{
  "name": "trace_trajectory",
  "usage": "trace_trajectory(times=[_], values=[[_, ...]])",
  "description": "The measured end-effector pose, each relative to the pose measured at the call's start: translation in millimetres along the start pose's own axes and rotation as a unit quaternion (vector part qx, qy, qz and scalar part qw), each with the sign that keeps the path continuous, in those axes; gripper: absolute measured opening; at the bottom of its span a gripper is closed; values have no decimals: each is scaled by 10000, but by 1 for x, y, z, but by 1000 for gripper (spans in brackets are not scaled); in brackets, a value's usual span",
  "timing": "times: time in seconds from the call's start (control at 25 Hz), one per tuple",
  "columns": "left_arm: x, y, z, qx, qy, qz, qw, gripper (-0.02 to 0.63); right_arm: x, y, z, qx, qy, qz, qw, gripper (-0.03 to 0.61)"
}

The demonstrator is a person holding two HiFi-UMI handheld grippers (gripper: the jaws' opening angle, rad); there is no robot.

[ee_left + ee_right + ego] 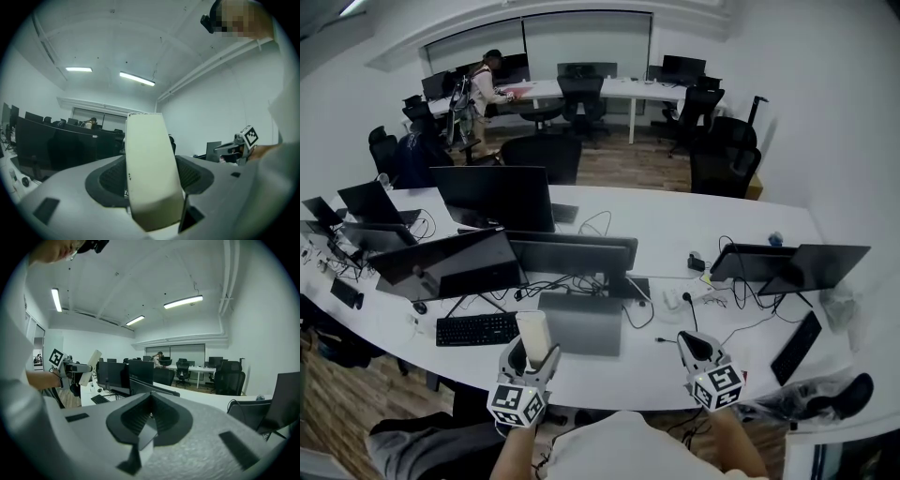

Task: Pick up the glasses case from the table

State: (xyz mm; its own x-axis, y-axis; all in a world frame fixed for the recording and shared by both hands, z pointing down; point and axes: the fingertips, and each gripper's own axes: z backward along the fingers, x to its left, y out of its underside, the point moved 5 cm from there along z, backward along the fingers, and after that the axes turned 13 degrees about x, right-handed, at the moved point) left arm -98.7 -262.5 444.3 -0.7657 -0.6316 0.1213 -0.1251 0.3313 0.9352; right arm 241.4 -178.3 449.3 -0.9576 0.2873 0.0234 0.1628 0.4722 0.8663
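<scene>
The glasses case (533,336) is a cream, oblong shell. It stands upright between the jaws of my left gripper (533,356), which is shut on it and holds it above the table's front edge (609,389). In the left gripper view the glasses case (150,168) fills the gap between both dark pads (110,180). My right gripper (695,345) hovers to the right over the table's front, jaws together with nothing between them. In the right gripper view its pads (140,416) meet, and the case (92,361) shows far left.
A closed grey laptop (579,323) and a black keyboard (476,329) lie just behind the grippers. Several dark monitors (492,197) stand across the curved white table, with another keyboard (795,348) at the right. Office chairs (724,155) and a person (490,86) are at the back.
</scene>
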Motion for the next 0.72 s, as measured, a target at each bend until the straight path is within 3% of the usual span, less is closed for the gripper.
trace_trajectory(times=[0.72], values=[[0, 2, 4, -80, 4, 109, 9999, 308, 0, 0, 3, -50, 55, -50, 10000, 2]])
